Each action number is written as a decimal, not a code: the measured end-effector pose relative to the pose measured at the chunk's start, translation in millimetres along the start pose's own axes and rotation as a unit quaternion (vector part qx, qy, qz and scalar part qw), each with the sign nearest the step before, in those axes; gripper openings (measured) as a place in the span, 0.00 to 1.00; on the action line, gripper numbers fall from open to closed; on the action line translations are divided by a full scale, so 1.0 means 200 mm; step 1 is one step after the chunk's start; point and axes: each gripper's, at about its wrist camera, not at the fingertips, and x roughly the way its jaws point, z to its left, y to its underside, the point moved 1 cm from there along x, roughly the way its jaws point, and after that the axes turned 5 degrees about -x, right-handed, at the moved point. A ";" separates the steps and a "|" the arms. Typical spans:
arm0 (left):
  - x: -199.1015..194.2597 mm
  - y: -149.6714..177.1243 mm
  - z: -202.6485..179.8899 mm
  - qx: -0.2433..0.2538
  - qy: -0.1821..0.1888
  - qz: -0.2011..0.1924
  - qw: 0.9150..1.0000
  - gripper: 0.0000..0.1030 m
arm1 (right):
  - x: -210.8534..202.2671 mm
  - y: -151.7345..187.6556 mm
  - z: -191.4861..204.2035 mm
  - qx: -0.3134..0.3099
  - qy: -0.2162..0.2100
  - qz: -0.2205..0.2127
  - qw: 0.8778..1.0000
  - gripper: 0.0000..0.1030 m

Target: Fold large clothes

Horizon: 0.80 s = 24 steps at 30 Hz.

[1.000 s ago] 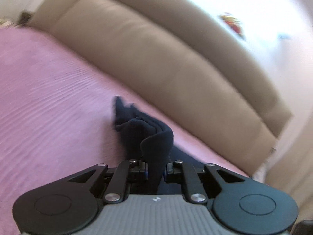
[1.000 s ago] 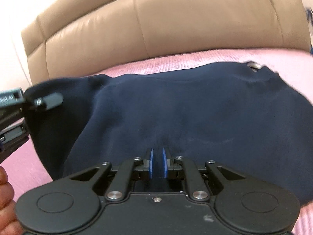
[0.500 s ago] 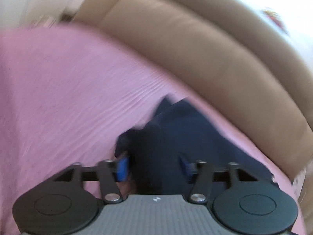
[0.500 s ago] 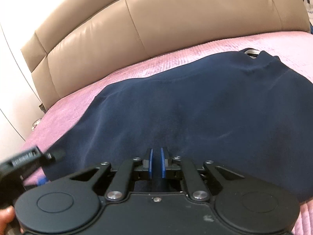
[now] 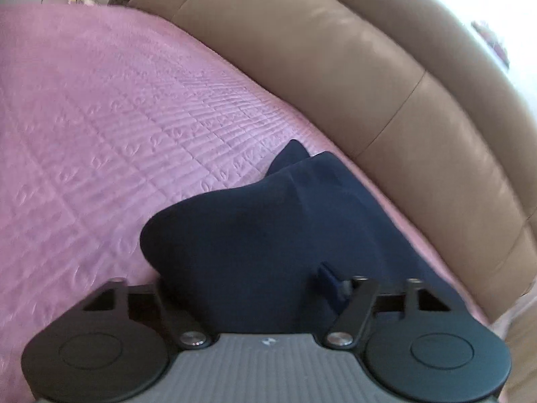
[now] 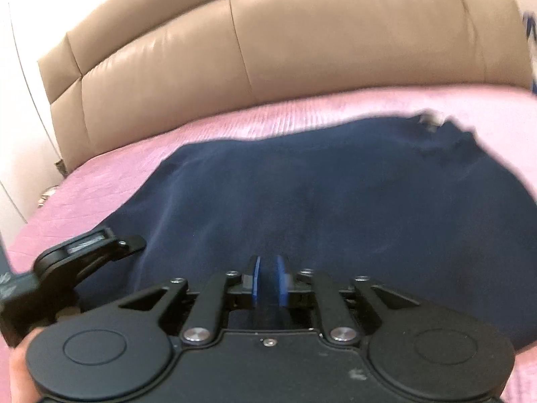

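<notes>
A large navy garment [image 6: 319, 194] lies spread on the pink bedspread [image 6: 100, 184], its neckline at the far right. My right gripper [image 6: 269, 278] sits at its near edge. Its blue pads [image 6: 256, 282] are a little apart and opening, with a fold of the cloth still between them. In the left wrist view a bunched corner of the garment [image 5: 268, 221] rests on the bedspread [image 5: 100, 117]. My left gripper [image 5: 241, 278] stands wide around it, closing slightly, and the cloth hides its left pad. One left finger [image 6: 127, 243] shows at the garment's left edge.
A tan padded headboard [image 6: 302, 50] runs along the far side of the bed and curves past the garment in the left wrist view [image 5: 369, 84]. A hand [image 6: 20, 369] shows at the lower left. Bare bedspread stretches left of the bunched corner.
The left jaws went from shut on the lifted corner to wide apart, and the gripper sank toward the bed with the cloth dropping onto it. The right pads have parted slightly.
</notes>
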 end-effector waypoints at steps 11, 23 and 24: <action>-0.23 -0.02 -0.41 0.121 0.175 -0.025 0.977 0.06 | 0.05 0.07 -0.08 0.063 -0.020 0.013 0.998 0.14; -0.32 0.45 -1.03 0.305 0.374 0.089 0.871 0.06 | -0.25 0.01 -0.88 0.248 0.012 -0.021 0.969 0.21; -0.29 0.50 -1.05 0.309 0.375 0.100 0.868 0.06 | -0.28 -0.01 -0.97 0.255 0.024 -0.023 0.966 0.22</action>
